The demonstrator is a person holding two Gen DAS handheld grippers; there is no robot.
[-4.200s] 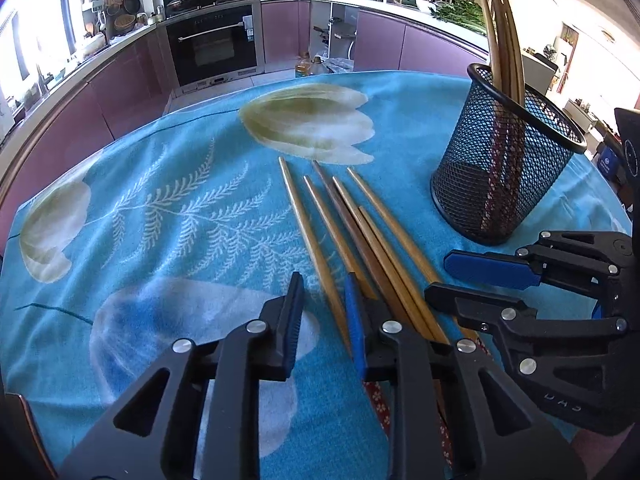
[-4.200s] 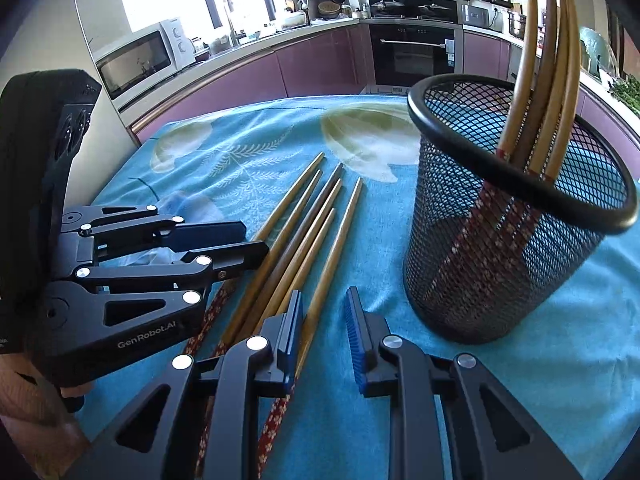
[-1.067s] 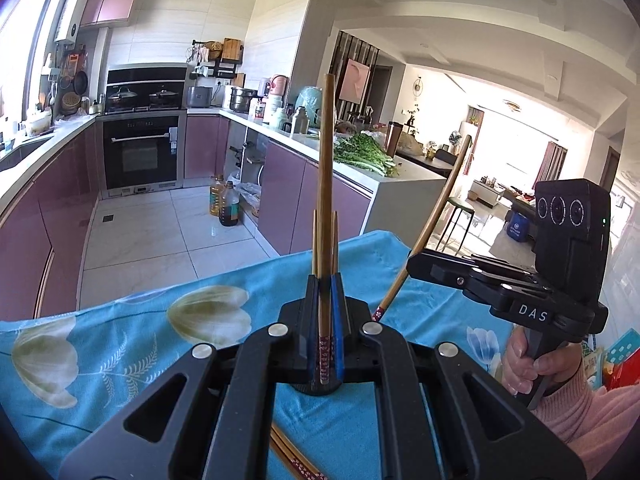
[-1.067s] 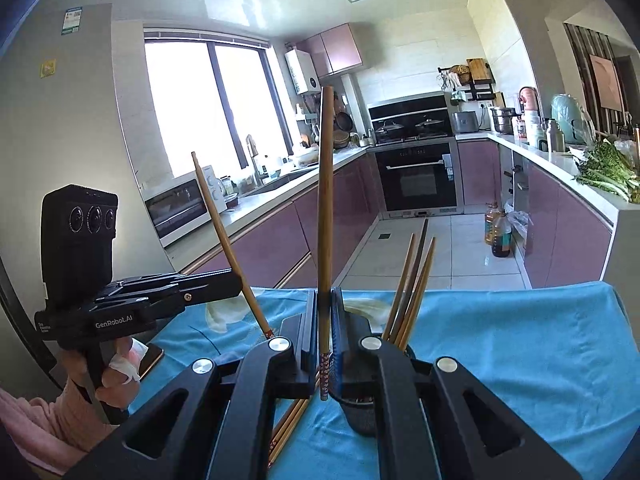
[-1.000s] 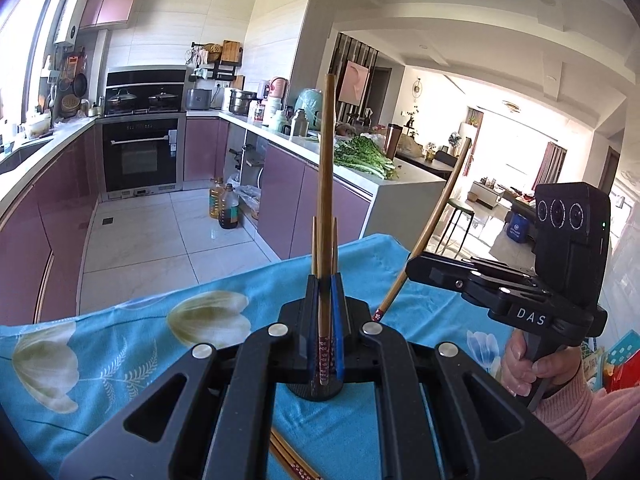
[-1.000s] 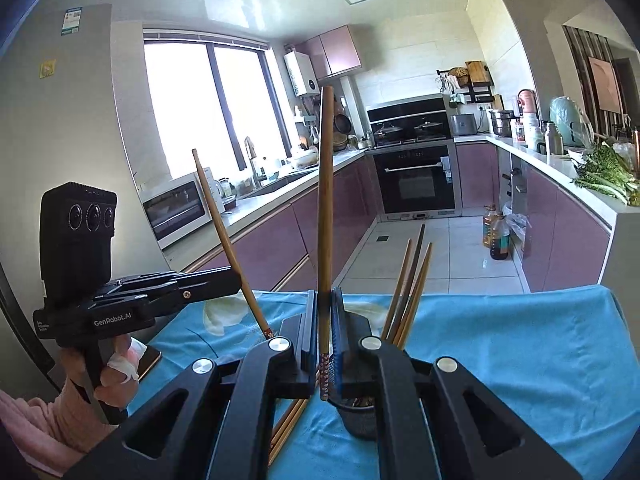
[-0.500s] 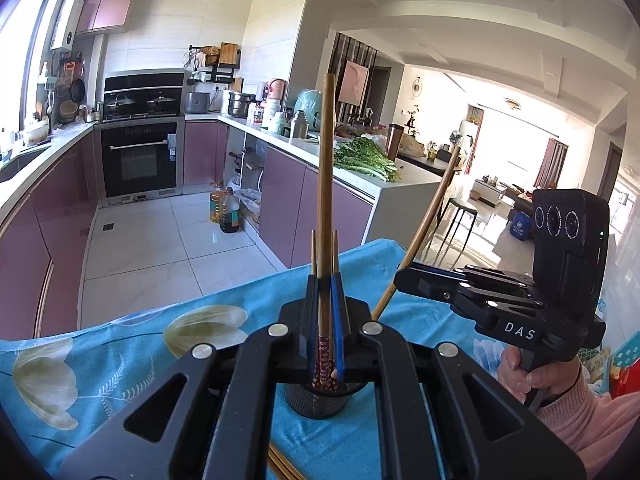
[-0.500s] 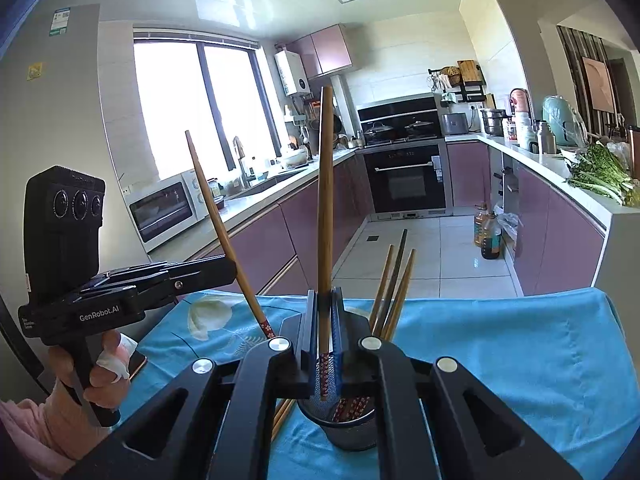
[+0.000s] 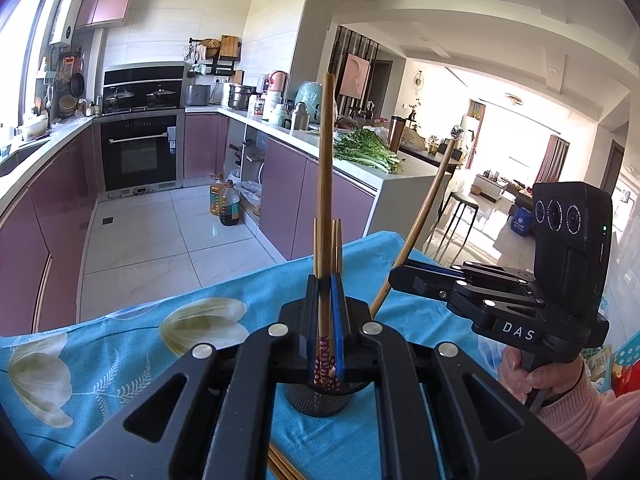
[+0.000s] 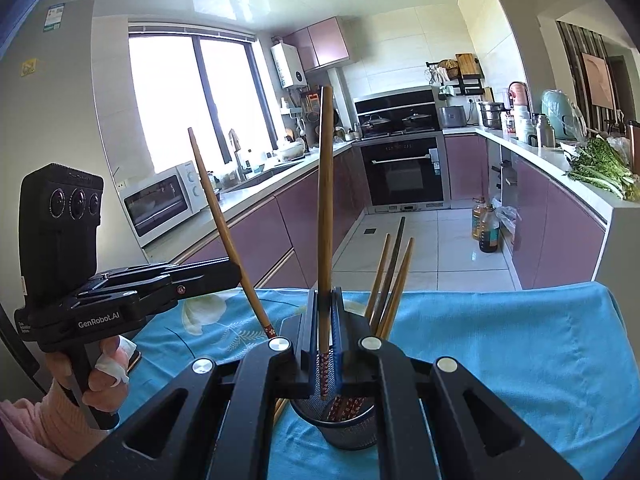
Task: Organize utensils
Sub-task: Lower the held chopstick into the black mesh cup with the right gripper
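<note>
Nearest, in the left wrist view, the left gripper (image 9: 325, 320) has its jaws clamped on one chopstick (image 9: 325, 216), gripped just above the red patterned end; the stick stands upright with the plain tip up. Directly below and behind those jaws sits the black mesh holder (image 9: 320, 400) on the blue floral tablecloth (image 9: 120, 360). Tips of other chopsticks (image 9: 339, 240) rise from it beside the held one. A few more sticks (image 9: 280, 468) lie flat on the cloth at the lower edge.

Right wrist view: the right gripper (image 10: 325, 328) is likewise closed on a second chopstick (image 10: 325, 216), upright, patterned end hanging over the holder's mouth (image 10: 344, 420). Three sticks already in the holder (image 10: 390, 280) lean right.

Further out, each gripper appears in the other's view, held by a hand in a pink sleeve (image 9: 560, 412), with its stick tilted. The two grippers are near each other, not touching.

Background: purple kitchen cabinets (image 10: 304, 220), built-in oven (image 10: 404, 168), microwave (image 10: 160, 200), greens on the counter (image 9: 368, 152).
</note>
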